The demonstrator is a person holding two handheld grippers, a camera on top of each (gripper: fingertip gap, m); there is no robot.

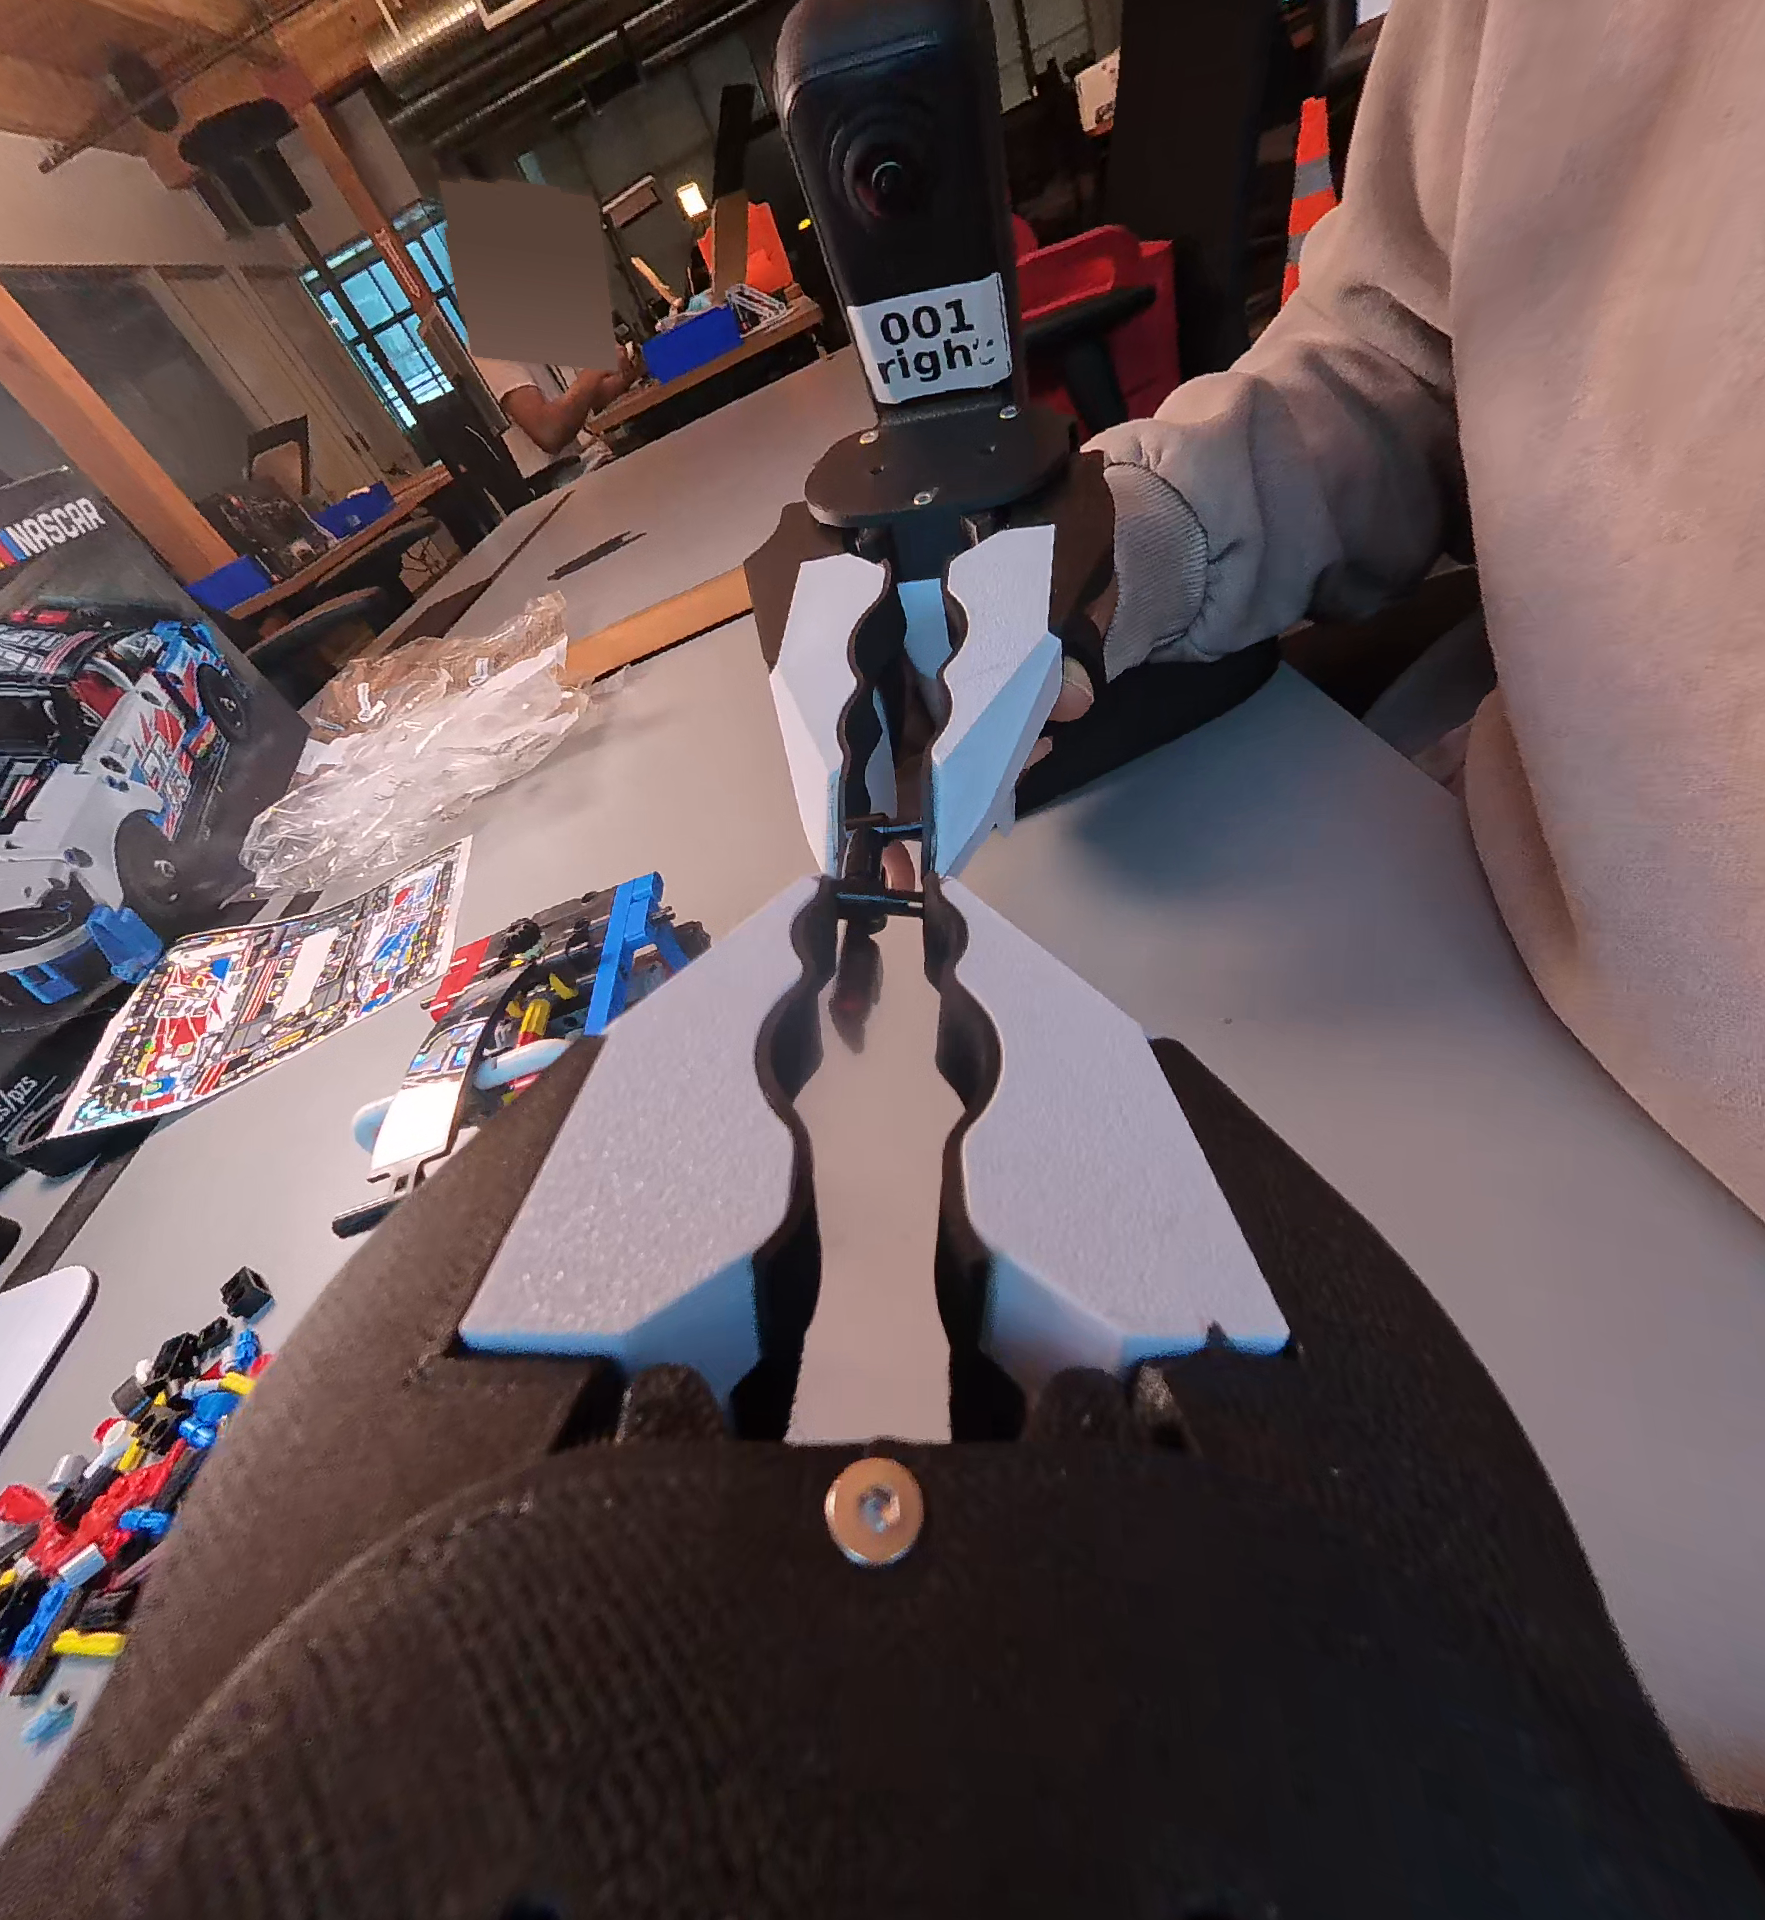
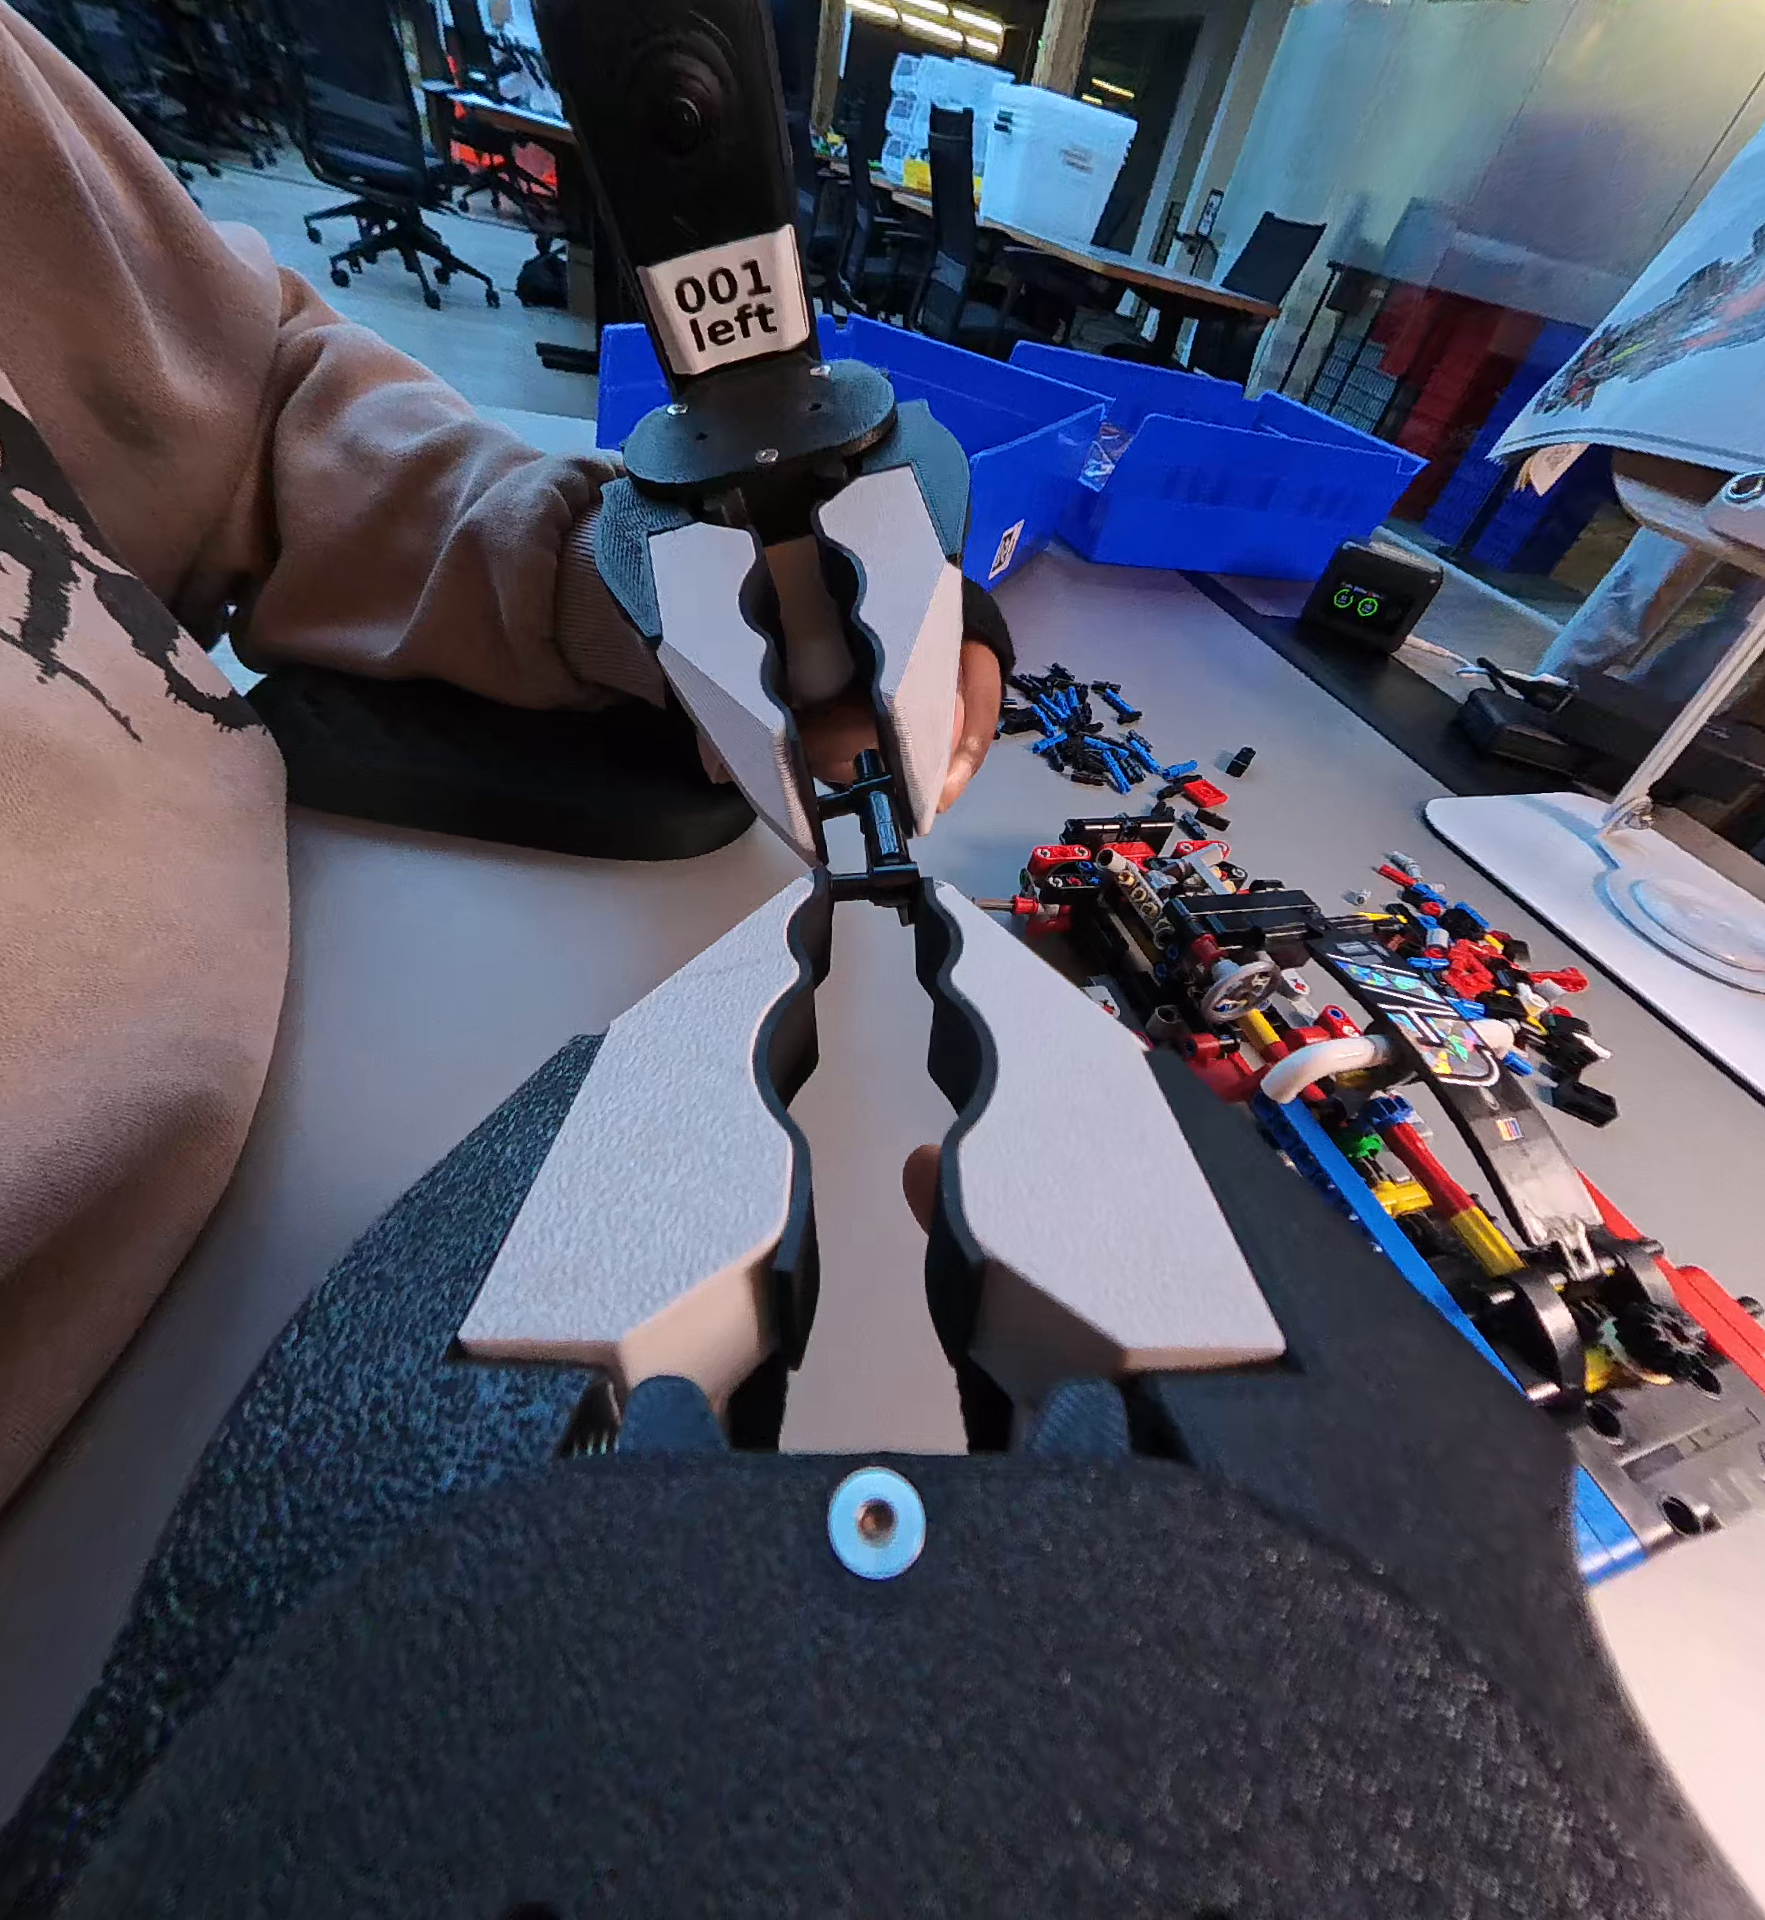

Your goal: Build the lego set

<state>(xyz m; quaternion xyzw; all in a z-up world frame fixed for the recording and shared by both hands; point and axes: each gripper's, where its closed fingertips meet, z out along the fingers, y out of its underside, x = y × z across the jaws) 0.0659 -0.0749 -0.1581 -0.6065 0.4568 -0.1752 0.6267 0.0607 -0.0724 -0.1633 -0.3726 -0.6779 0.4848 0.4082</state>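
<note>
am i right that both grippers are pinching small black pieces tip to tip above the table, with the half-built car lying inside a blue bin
Not quite. The half-built car lies on the grey table, not in a blue bin; the bins stand farther back, as the right wrist view shows. The rest holds: the left gripper and right gripper pinch small black pieces tip to tip.

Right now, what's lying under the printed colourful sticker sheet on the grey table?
The colourful sticker sheet lies partly on the dark set box and partly on the grey table. Anything beneath its middle is covered.
</note>
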